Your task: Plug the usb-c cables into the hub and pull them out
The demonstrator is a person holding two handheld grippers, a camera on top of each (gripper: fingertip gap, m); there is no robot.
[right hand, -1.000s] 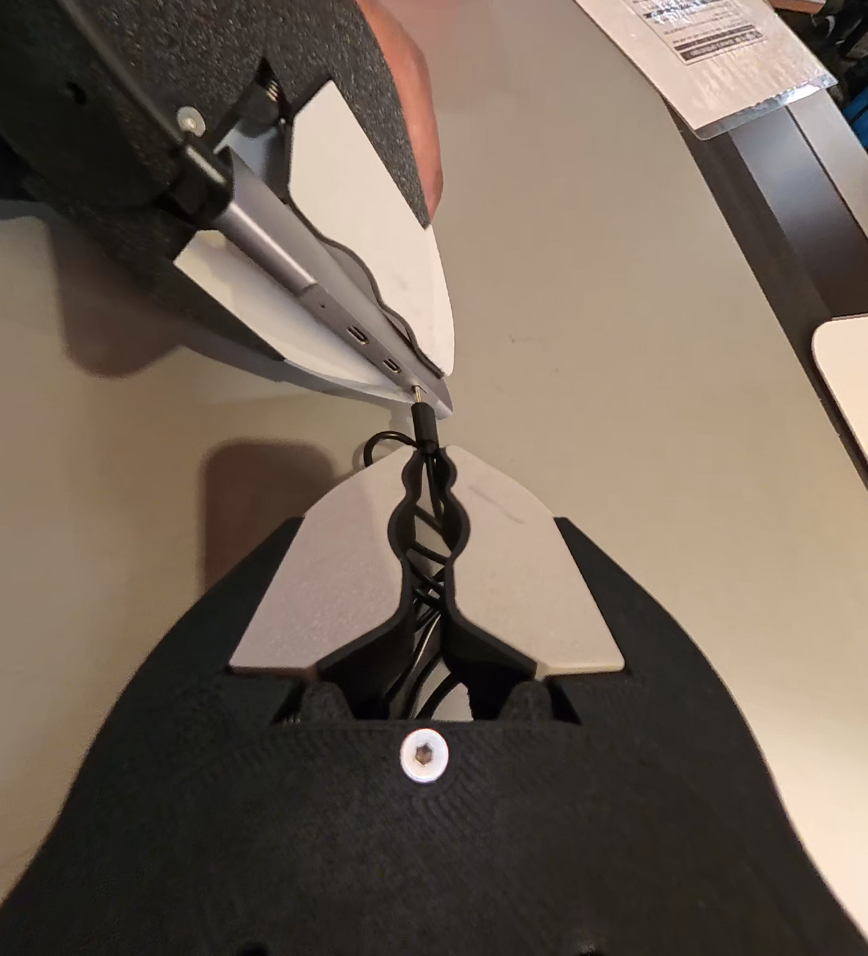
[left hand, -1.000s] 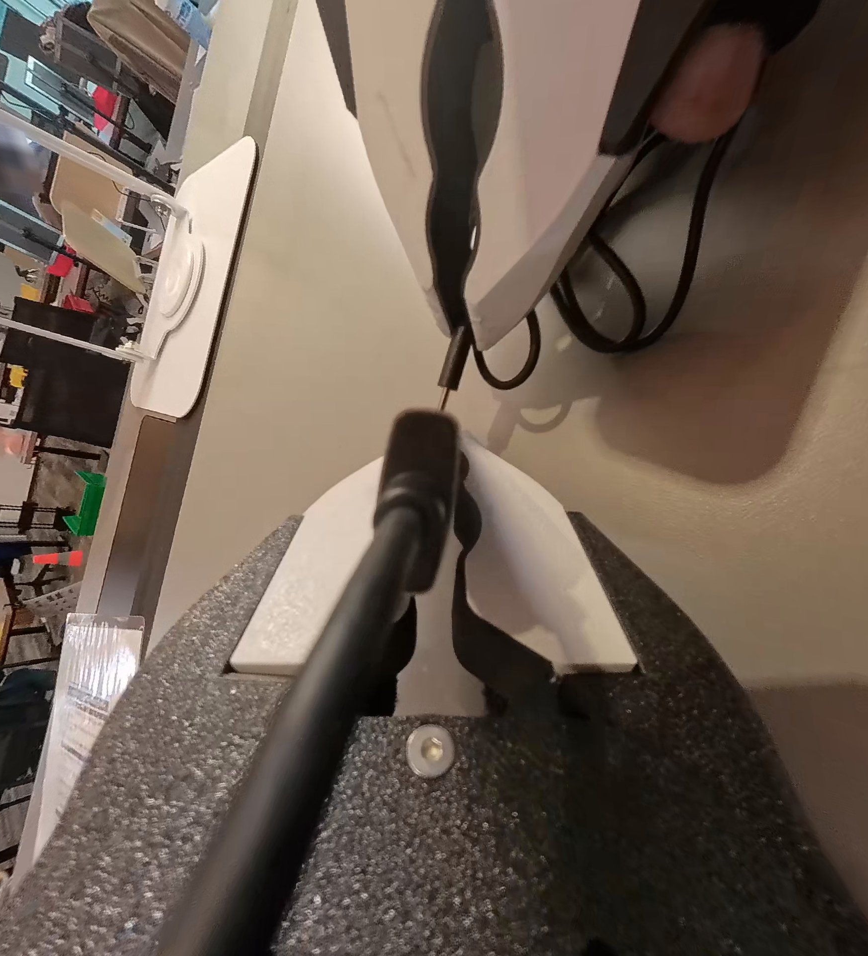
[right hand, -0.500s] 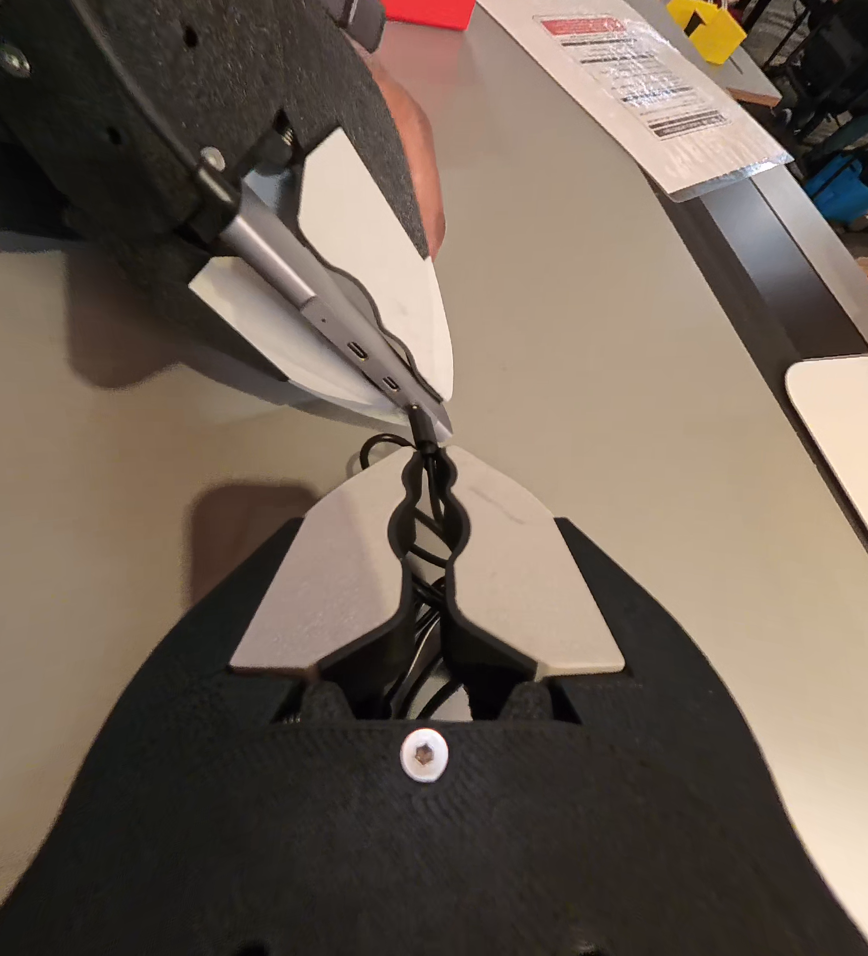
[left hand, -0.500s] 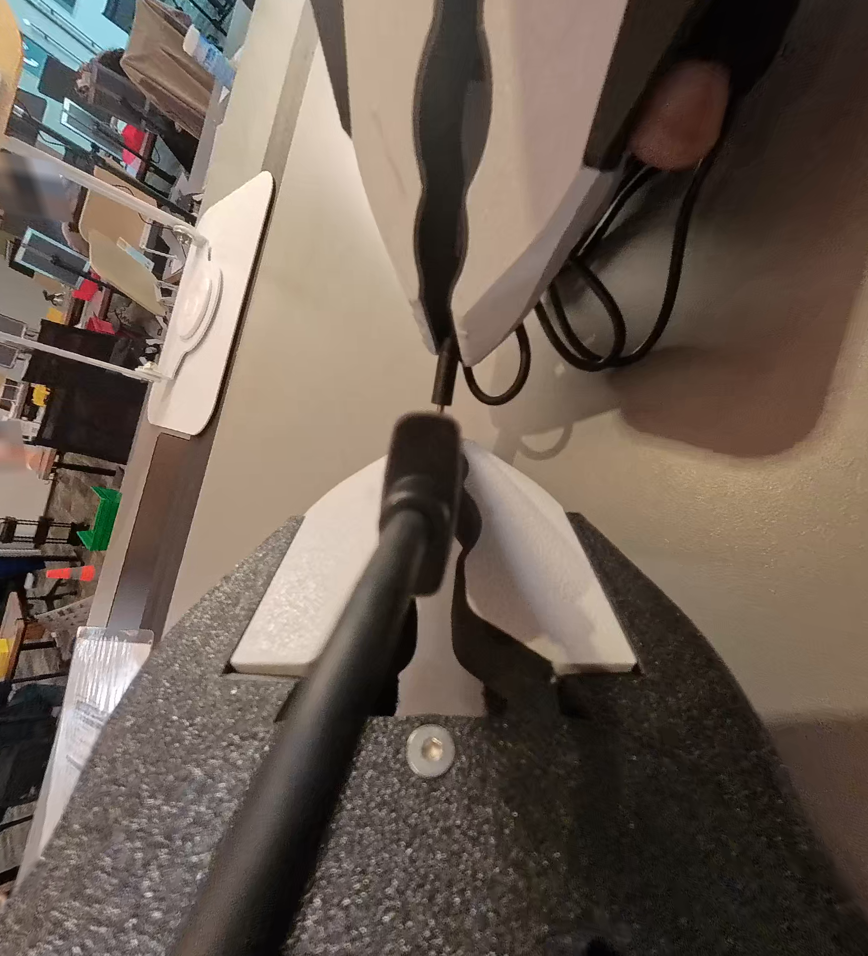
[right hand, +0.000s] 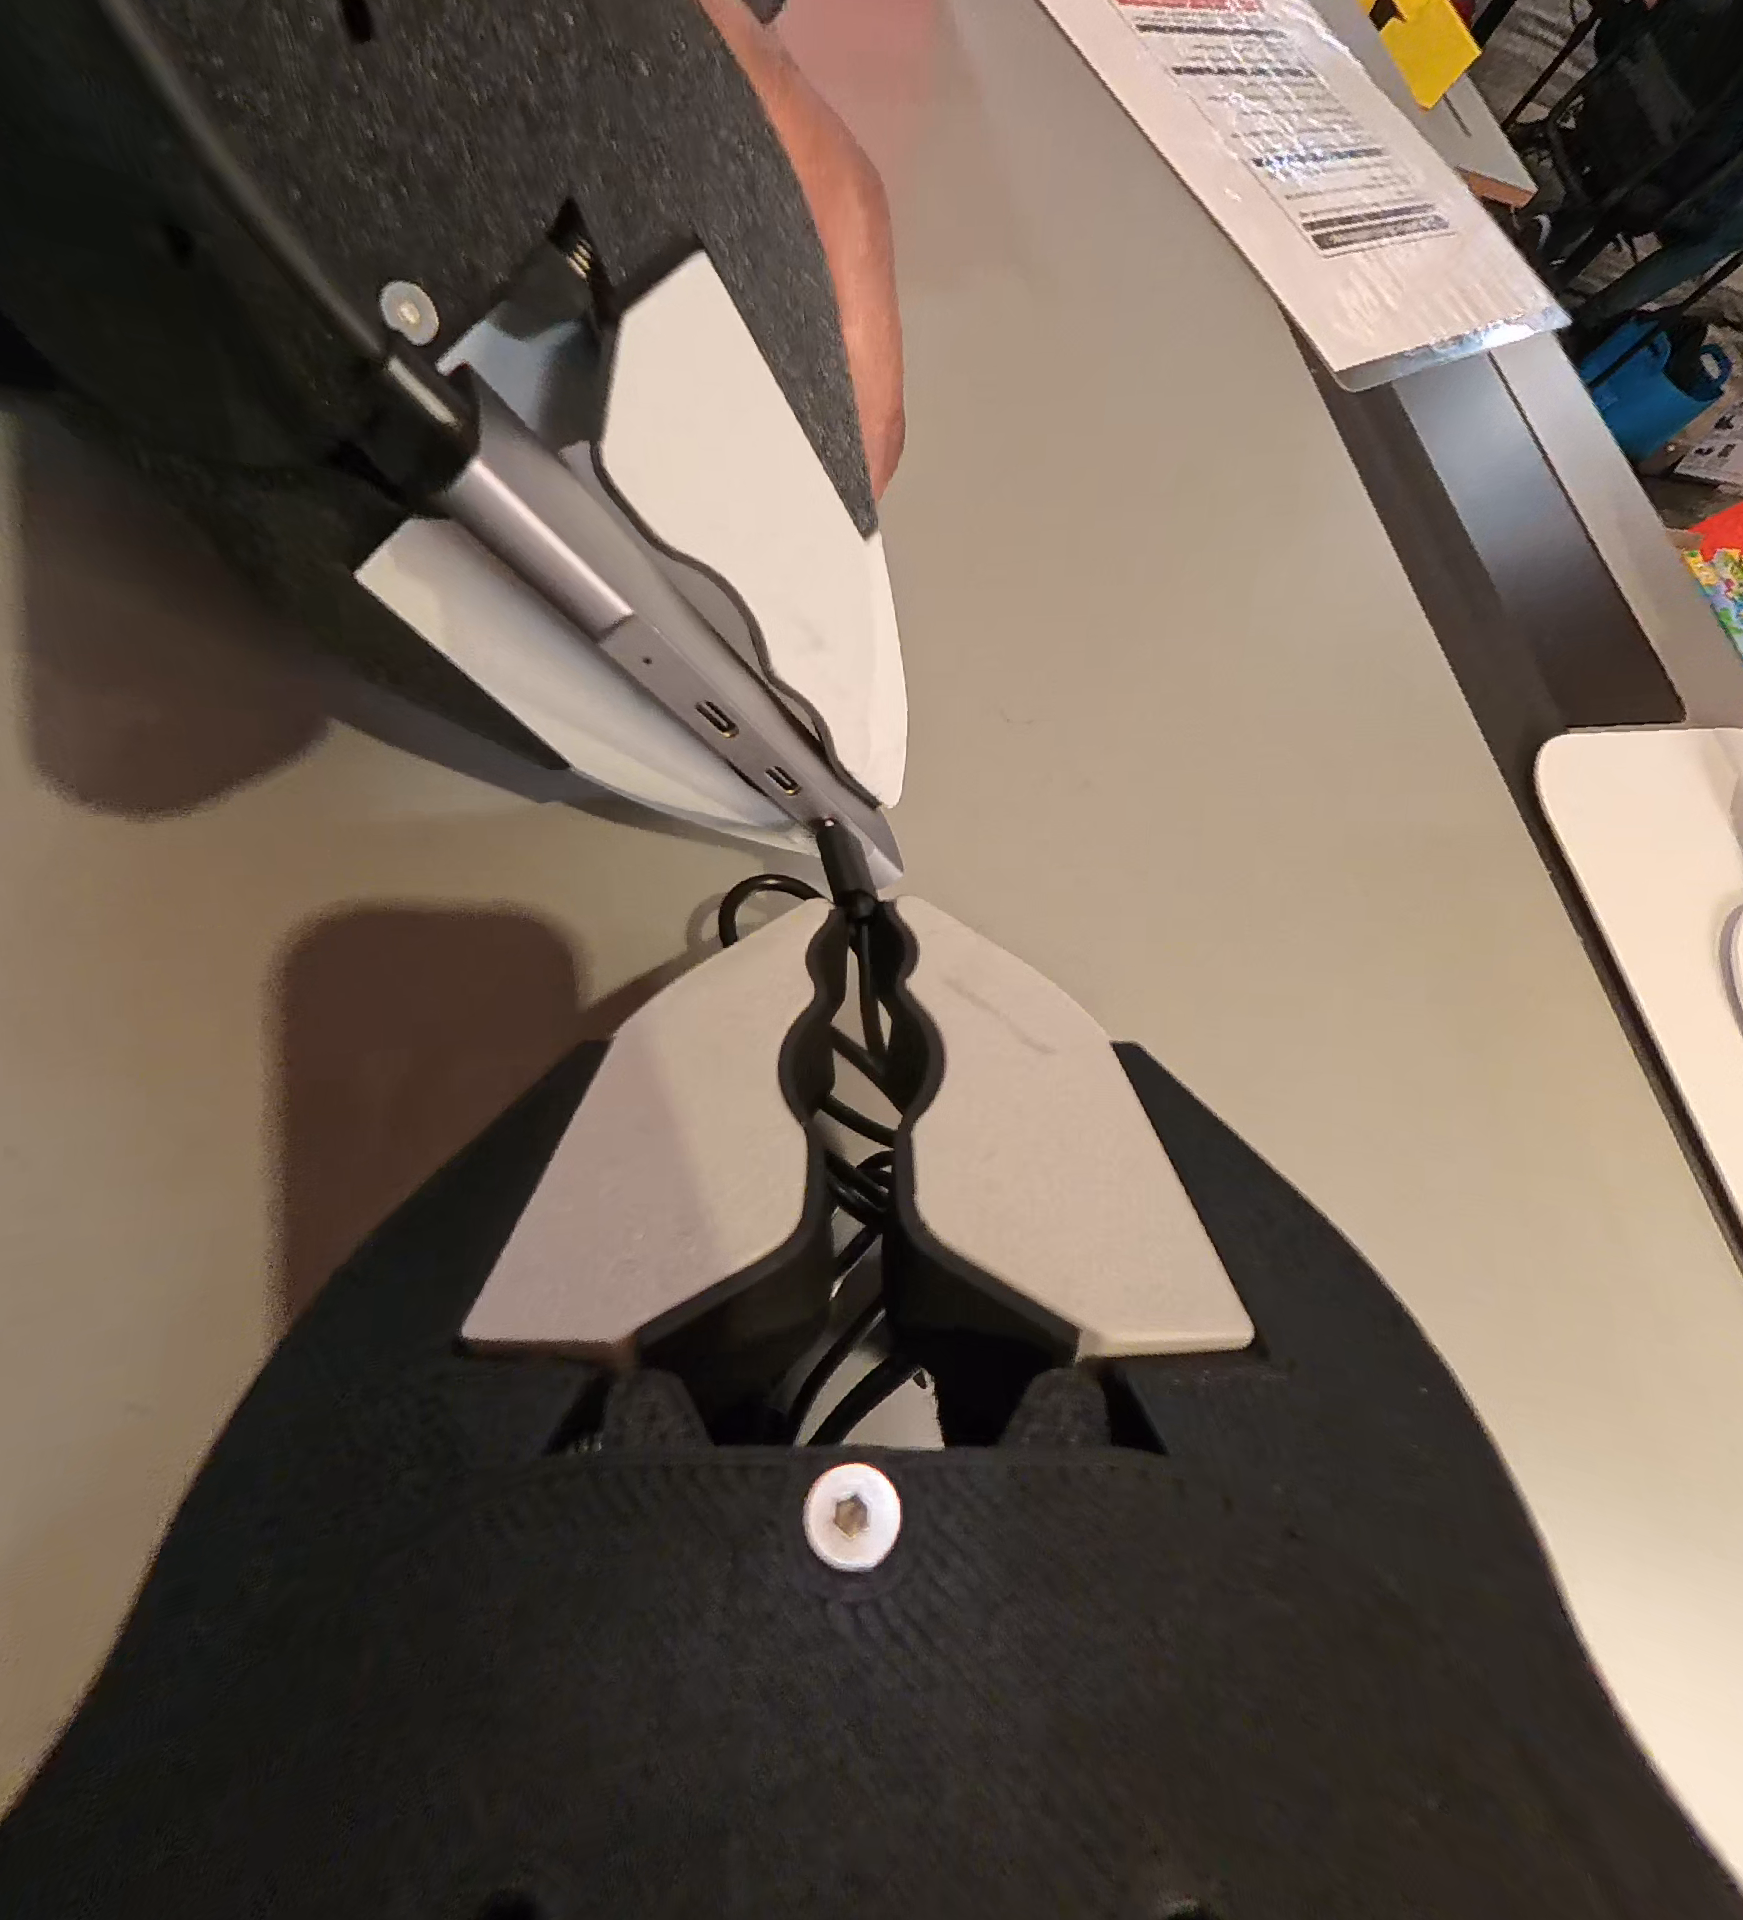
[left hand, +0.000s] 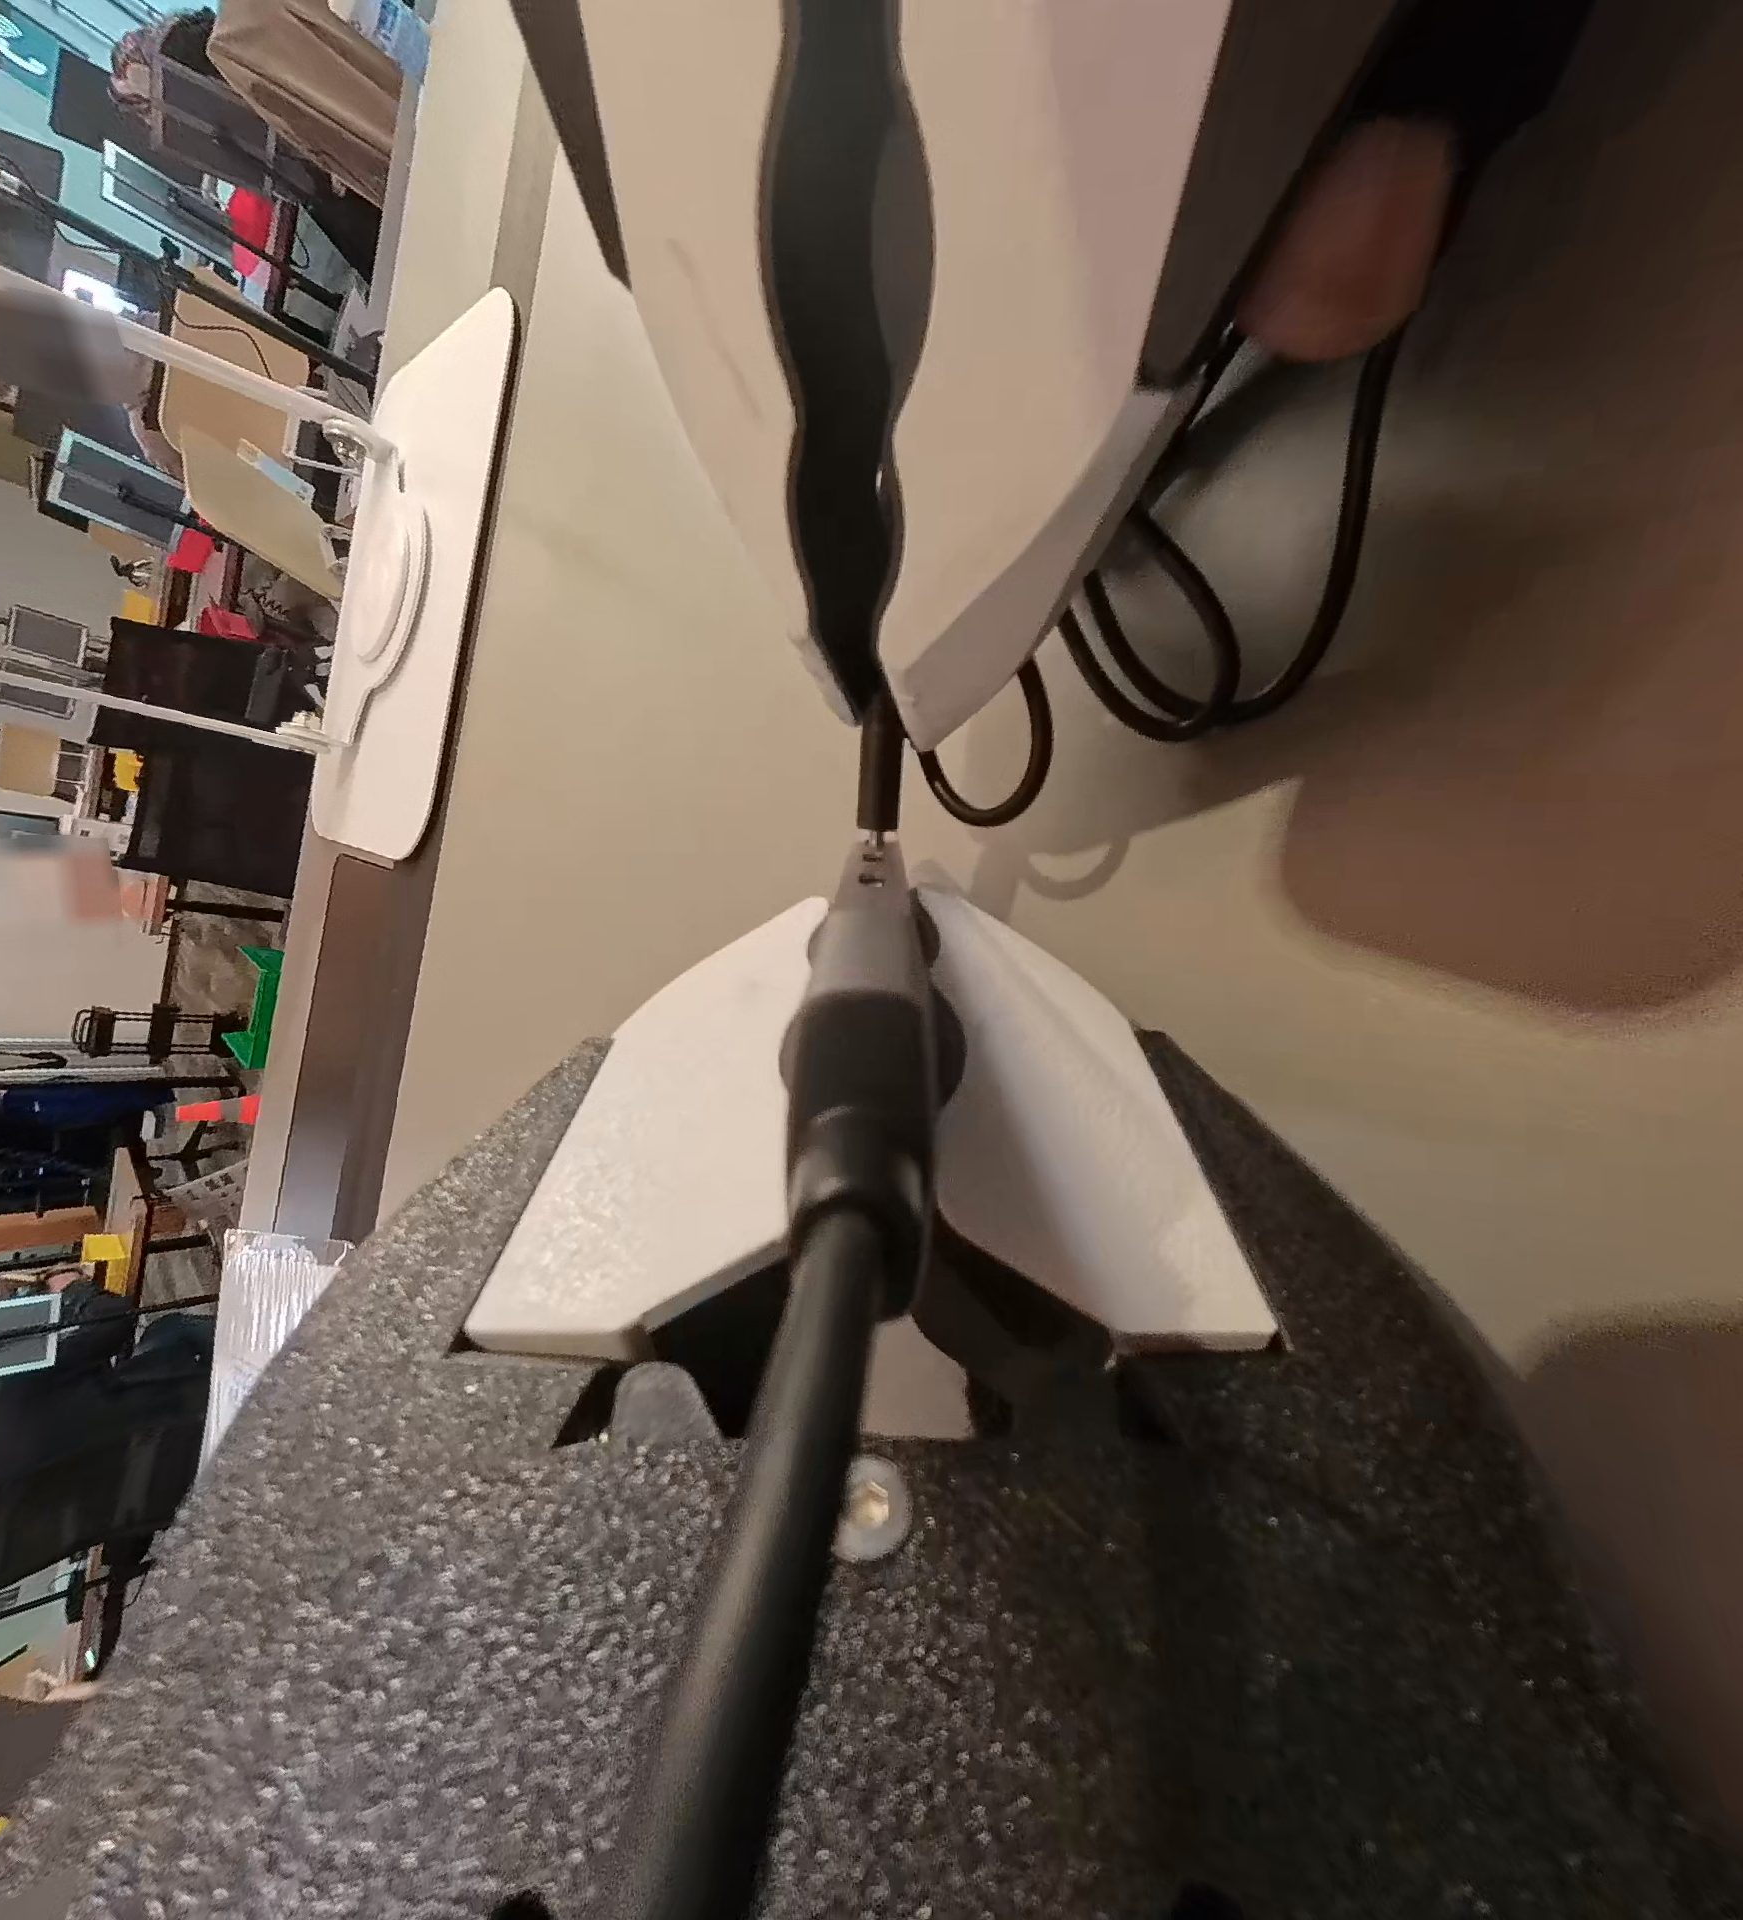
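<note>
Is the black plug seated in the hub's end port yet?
Touching. In the right wrist view the black plug is buried in the hub at its end port, no metal tip showing; right gripper grips its cable.

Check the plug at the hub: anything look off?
The plug in the right gripper seems to meet the hub at a slant, and a sliver of its metal tip shows, so it looks not fully seated.

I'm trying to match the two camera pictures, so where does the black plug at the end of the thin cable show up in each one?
Left wrist view: the plug sits just above centre, below the far right gripper and above the hub.
Right wrist view: the plug is just above centre, at the hub edge, ahead of this gripper's tips.
Shared landmark: the white pad on the table.
</note>
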